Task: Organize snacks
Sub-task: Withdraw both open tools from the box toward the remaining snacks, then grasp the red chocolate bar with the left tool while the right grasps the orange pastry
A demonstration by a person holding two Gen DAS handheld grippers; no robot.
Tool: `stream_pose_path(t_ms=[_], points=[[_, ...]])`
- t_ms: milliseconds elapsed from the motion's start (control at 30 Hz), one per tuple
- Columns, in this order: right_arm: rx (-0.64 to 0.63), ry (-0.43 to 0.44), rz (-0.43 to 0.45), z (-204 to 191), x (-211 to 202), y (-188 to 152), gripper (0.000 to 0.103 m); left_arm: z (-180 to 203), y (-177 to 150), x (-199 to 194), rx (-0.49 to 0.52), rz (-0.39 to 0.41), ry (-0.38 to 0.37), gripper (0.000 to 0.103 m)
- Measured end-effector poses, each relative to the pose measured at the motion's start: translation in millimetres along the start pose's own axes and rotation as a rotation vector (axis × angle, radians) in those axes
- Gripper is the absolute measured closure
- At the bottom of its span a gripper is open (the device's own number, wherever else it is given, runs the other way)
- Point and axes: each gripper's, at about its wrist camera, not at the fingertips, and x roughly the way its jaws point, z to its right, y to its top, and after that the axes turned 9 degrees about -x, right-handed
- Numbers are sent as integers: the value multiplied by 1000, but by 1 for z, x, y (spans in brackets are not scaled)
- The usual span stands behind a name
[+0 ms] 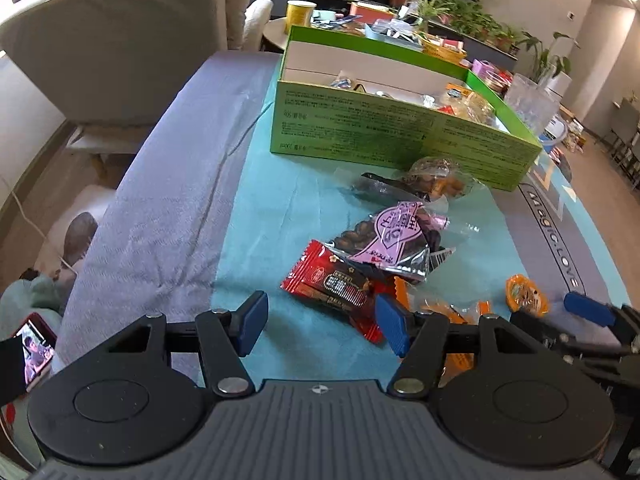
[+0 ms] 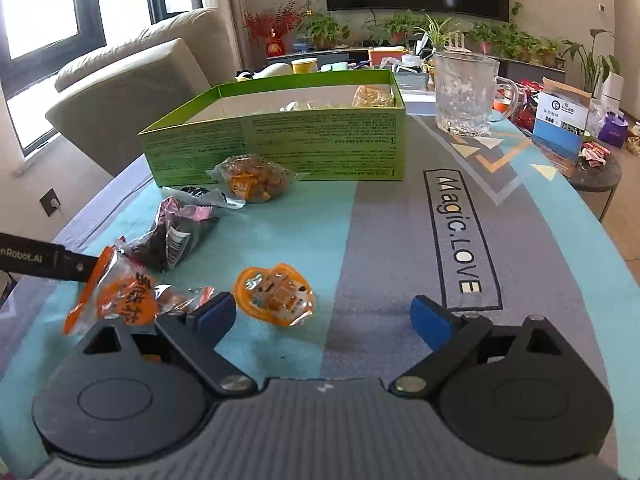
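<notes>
While both grippers hover low over the desk (image 2: 400, 216), a green cardboard box (image 1: 400, 136) stands open at the far side of the teal and grey cloth (image 1: 280, 208). Several wrapped snacks lie inside it, mostly clear packets with yellowish contents heaped toward its right end; its left end shows bare white wall. A clear glass mug (image 2: 466, 94) stands right of the box and holds nothing that can be made out.

Loose snacks lie in front of the box. A clear packet of golden-brown pieces (image 2: 254, 178) lies just before the box's front wall. Nearer is a pink-labelled packet of dark pieces (image 1: 390, 240), its long axis running diagonally from near left to far right. A red wrapper (image 1: 340, 286) overlaps its near edge and runs from far left to near right. An orange packet (image 2: 124, 300) lies beside the left gripper, and a small round orange-rimmed cup snack (image 2: 276, 294) sits apart on the cloth.

The left gripper (image 1: 322, 322) has its blue fingers (image 1: 252, 322) spread, with the red wrapper's near corner between them but not pinched. The right gripper (image 2: 324, 318) is also spread wide and empty, the cup snack just beyond its left finger.
</notes>
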Motion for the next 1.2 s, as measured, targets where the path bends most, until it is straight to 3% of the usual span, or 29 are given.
stream_pose_path(t_ms=[300,467,633,1000,1200], points=[[-69,2,23,-8,0,-6,53,18,11,16,-36,10,88,46],[-49,8,29,-3,-2,-7,53,30,13,25,35,27,130,49],[-38,9,40,2,-3,-8,53,27,7,18,94,17,93,59],[-12,13,41,4,-2,-7,53,-8,-9,-16,45,-45,42,57],[-30,16,26,2,-3,-6,53,-13,-12,-28,134,-21,28,57]])
